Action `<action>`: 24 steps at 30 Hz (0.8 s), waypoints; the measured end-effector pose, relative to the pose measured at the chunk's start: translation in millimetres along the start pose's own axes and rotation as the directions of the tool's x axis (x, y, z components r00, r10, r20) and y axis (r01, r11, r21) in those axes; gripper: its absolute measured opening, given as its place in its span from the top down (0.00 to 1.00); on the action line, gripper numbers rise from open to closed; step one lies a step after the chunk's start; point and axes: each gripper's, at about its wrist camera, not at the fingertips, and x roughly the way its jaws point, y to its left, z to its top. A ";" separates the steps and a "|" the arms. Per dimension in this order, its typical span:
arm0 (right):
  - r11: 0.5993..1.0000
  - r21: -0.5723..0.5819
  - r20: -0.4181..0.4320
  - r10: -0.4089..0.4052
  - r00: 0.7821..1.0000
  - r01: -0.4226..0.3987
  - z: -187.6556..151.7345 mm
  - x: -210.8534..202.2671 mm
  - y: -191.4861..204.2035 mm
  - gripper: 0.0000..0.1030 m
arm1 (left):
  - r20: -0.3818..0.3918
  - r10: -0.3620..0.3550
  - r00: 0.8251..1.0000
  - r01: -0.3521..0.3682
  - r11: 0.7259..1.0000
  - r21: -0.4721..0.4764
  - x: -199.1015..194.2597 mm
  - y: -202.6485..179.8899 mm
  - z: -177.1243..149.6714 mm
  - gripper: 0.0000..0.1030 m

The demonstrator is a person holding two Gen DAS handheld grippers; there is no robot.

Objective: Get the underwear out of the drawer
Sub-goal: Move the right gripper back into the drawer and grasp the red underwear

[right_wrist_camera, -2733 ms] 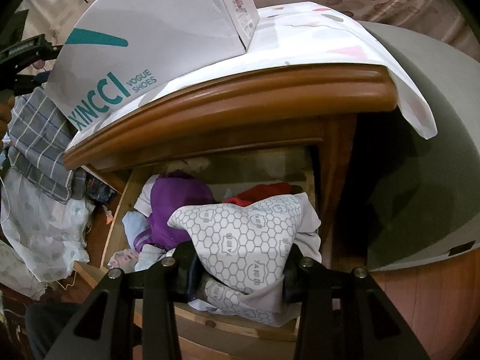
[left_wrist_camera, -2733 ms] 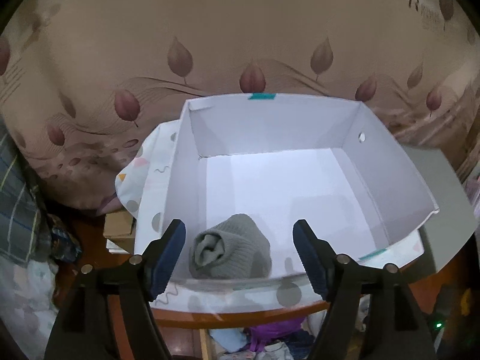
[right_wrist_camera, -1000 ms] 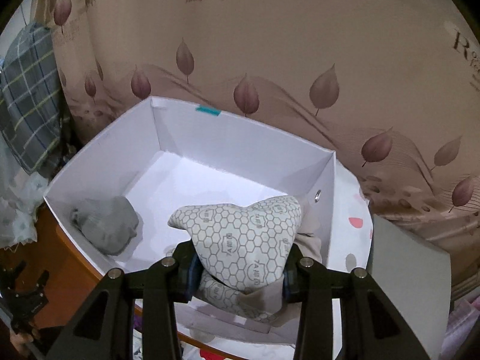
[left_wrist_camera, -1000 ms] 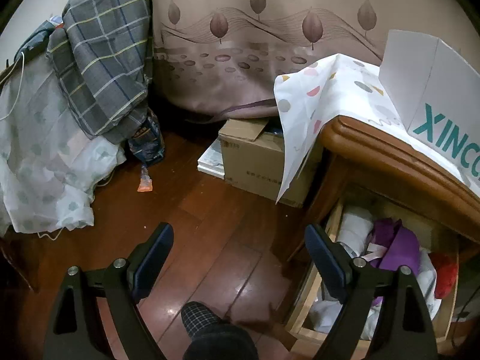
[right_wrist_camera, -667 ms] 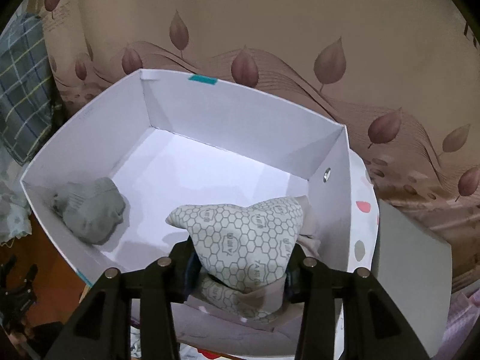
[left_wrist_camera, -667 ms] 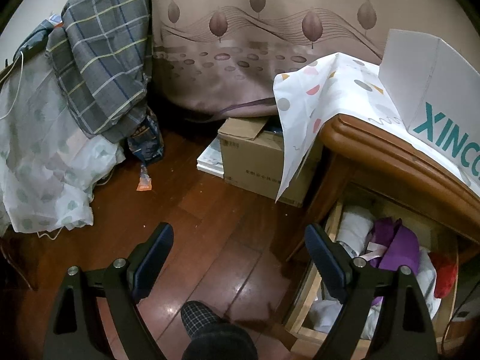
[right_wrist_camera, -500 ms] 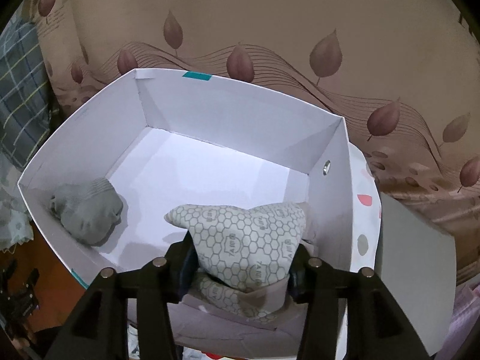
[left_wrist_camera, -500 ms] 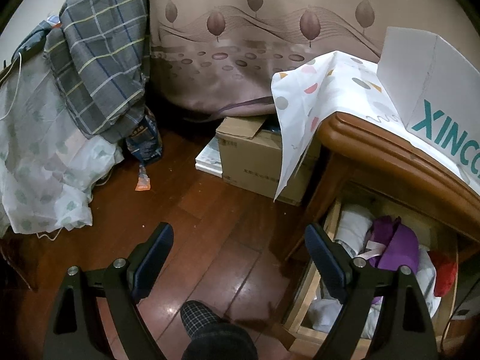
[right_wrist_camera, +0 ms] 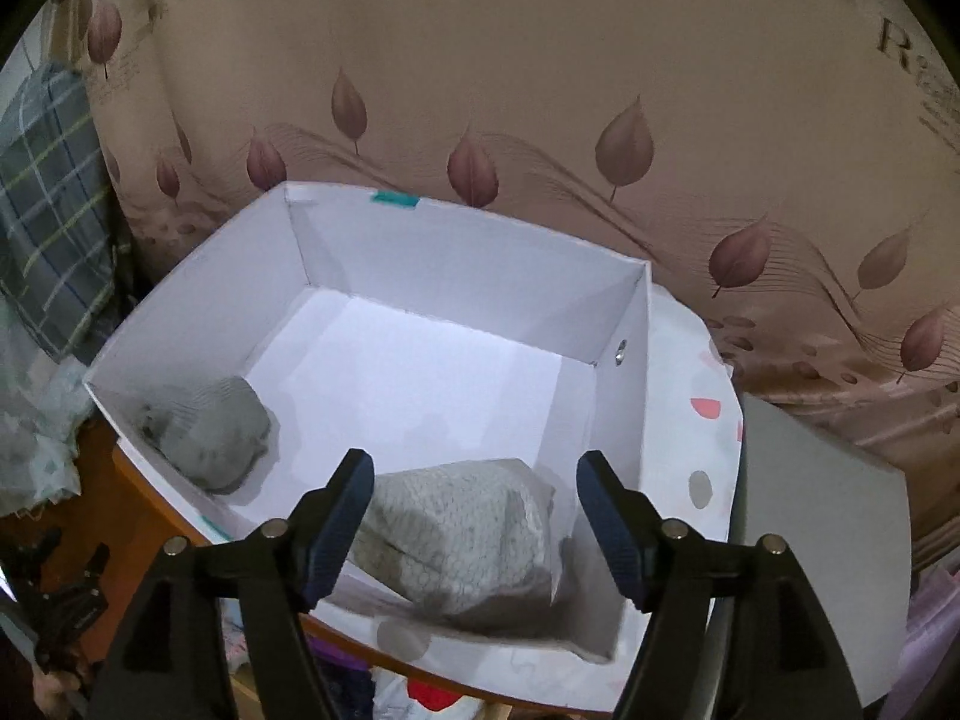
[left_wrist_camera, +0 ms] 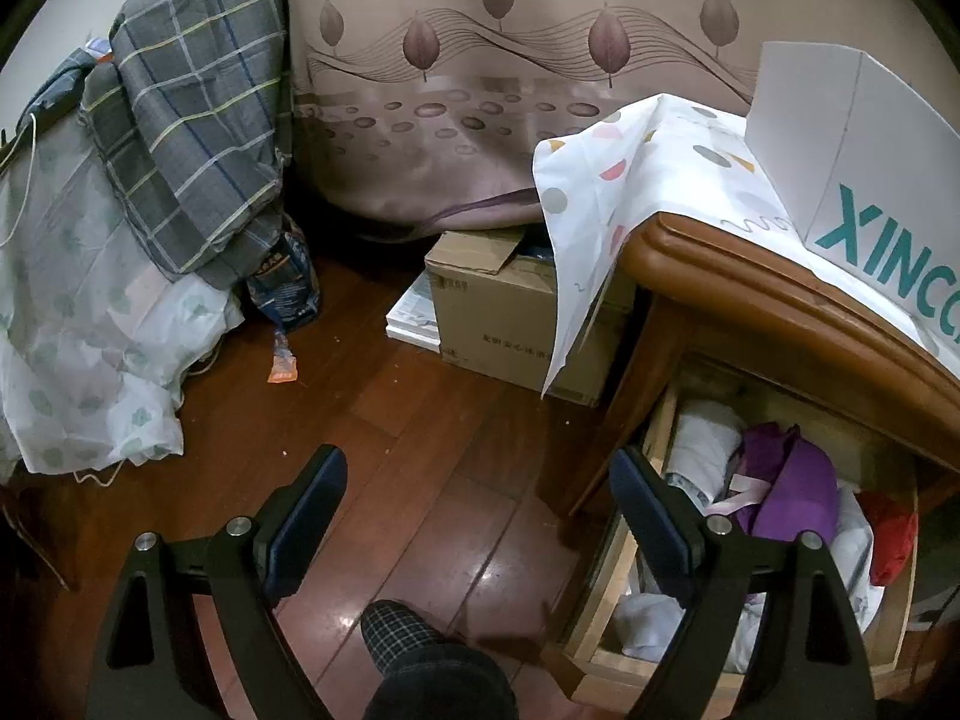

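In the right wrist view, the honeycomb-print underwear (right_wrist_camera: 462,540) lies in the near right corner of the white shoe box (right_wrist_camera: 420,264). My right gripper (right_wrist_camera: 474,516) hangs just above it, its jaws opening, pads clear of the cloth. A grey rolled garment (right_wrist_camera: 210,432) rests at the box's near left. In the left wrist view, my left gripper (left_wrist_camera: 480,516) is open and empty over the wooden floor. To its right the open drawer (left_wrist_camera: 654,426) holds purple clothing (left_wrist_camera: 792,486), white pieces (left_wrist_camera: 702,444) and a red one (left_wrist_camera: 894,534).
A cardboard box (left_wrist_camera: 510,312) stands on the floor beside the wooden nightstand (left_wrist_camera: 780,294), which has a spotted cloth (left_wrist_camera: 612,180) draped over it. Plaid bedding (left_wrist_camera: 192,108) piles at the left. A person's slippered foot (left_wrist_camera: 438,660) shows at the bottom. A leaf-patterned curtain (right_wrist_camera: 540,90) hangs behind.
The right gripper's jaws have spread and let go of the honeycomb-print underwear, which has dropped into the shoe box. The left gripper has not moved.
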 end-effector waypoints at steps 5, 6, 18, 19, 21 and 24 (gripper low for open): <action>0.997 -0.017 0.036 0.075 0.997 -0.075 -24.8 -39.4 1.3 0.30 | 0.005 -0.009 1.000 0.009 1.000 0.000 -2.4 -0.4 0.5 0.15; 0.995 -0.027 0.033 0.094 0.995 -0.093 -38.5 -47.5 3.1 0.30 | 0.006 -0.011 1.000 0.011 1.000 -0.001 -2.9 -0.3 0.5 0.15; 0.993 0.038 -0.229 0.116 0.967 -0.110 -198.0 30.3 16.0 0.30 | 0.017 -0.027 0.999 0.027 1.000 -0.015 -9.4 3.7 0.2 0.15; 0.994 0.054 -0.246 0.104 0.964 -0.093 -204.5 45.3 16.7 0.30 | 0.017 -0.029 0.999 0.030 0.999 -0.016 -9.8 4.0 0.4 0.15; 0.994 0.086 -0.273 0.086 0.958 -0.065 -210.1 69.6 18.1 0.30 | 0.017 -0.033 0.999 0.034 0.999 -0.014 -10.0 3.5 0.8 0.15; 0.992 0.123 -0.290 0.066 0.955 -0.031 -216.5 93.5 21.5 0.30 | 0.014 -0.036 0.999 0.036 0.999 -0.005 -8.8 2.4 0.7 0.15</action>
